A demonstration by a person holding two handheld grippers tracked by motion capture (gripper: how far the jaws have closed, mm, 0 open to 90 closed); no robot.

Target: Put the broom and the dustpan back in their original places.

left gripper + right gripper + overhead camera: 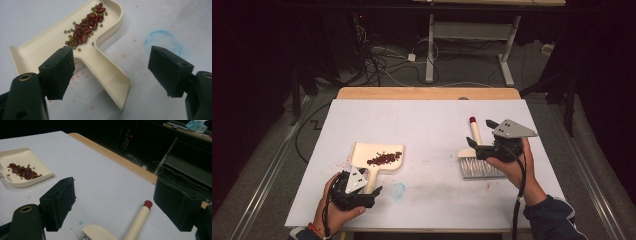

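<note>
Each gripper was black, with blocky, flat-faced jaws; the left gripper point(377, 190) and right gripper point(477, 135) each carried a grey three-cornered plate pierced by small holes; a brass-ringed hole sat at the base of each jaw in the gripper views; a black cable point(518, 200) trailed from each; the right sleeve point(552, 217) was dark blue; an orange band point(315, 230) circled the left wrist.

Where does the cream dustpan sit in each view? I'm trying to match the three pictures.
High view: dustpan left of centre, ahead of the left tool.
Left gripper view: upper centre, handle running down between the jaws.
Right gripper view: far left edge.
Shared landmark: the red and green beans in it.
</note>
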